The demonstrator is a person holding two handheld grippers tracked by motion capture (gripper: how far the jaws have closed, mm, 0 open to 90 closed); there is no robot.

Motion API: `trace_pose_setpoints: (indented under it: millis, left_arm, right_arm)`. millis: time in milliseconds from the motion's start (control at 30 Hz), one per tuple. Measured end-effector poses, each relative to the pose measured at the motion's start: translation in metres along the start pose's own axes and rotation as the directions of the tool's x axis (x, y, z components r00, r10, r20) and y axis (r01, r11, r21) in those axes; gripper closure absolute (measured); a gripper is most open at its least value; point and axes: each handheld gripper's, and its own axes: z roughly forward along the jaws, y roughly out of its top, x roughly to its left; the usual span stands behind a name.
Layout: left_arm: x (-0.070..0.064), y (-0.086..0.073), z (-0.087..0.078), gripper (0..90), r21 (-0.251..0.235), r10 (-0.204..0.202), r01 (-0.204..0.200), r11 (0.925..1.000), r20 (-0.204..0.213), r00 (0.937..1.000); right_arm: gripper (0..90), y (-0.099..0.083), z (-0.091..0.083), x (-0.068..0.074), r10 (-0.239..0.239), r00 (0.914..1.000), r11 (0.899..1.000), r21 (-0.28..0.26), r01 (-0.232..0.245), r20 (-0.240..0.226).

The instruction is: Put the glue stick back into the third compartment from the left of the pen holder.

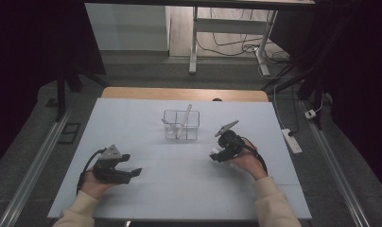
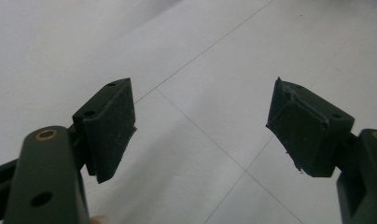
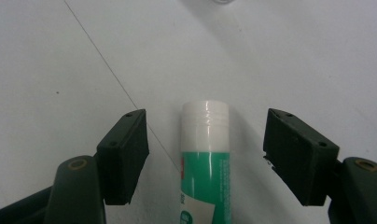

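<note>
A glue stick [image 3: 205, 158] with a white cap and a green-and-white label lies flat on the white table, between the open jaws of my right gripper [image 3: 205, 147], which touch neither side of it. In the high view the right gripper [image 1: 216, 153] is right of centre, and a bit of the white stick [image 1: 218, 152] shows at its tip. My left gripper [image 1: 132, 165] rests low at the front left, open. Between its fingers [image 2: 109, 126] in the left gripper view there is bare table.
A clear two-compartment holder [image 1: 181, 125] stands at the table's centre back with a white stick-like item leaning in it. The white table [image 1: 146, 189] has open surface around both hands. Desk legs and cables are on the floor beyond.
</note>
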Motion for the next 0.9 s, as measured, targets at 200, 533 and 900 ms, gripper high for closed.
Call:
trace_pose_setpoints:
  millis: [200,533,900]
  left_arm:
    - [0.0002,-0.0003,-0.0001,23.2,0.000,0.000,0.000,1.0000,0.000,1.0000]
    - [0.0001,-0.0004,0.0005,23.3,0.003,0.002,-0.002,1.0000,0.000,1.0000]
    - [0.0001,-0.0006,0.0005,23.3,0.001,0.004,-0.004,1.0000,-0.001,1.0000]
  right_arm:
    - [37.5,-0.0011,0.0034,-0.0003,-0.001,0.9999,1.000,0.014,0.001,0.013]
    - [58.4,-0.0006,0.0037,0.0004,-0.014,0.9998,1.000,0.021,0.014,0.011]
    - [64.4,-0.0004,0.0072,0.0007,-0.021,0.9998,0.998,0.051,0.021,0.001]
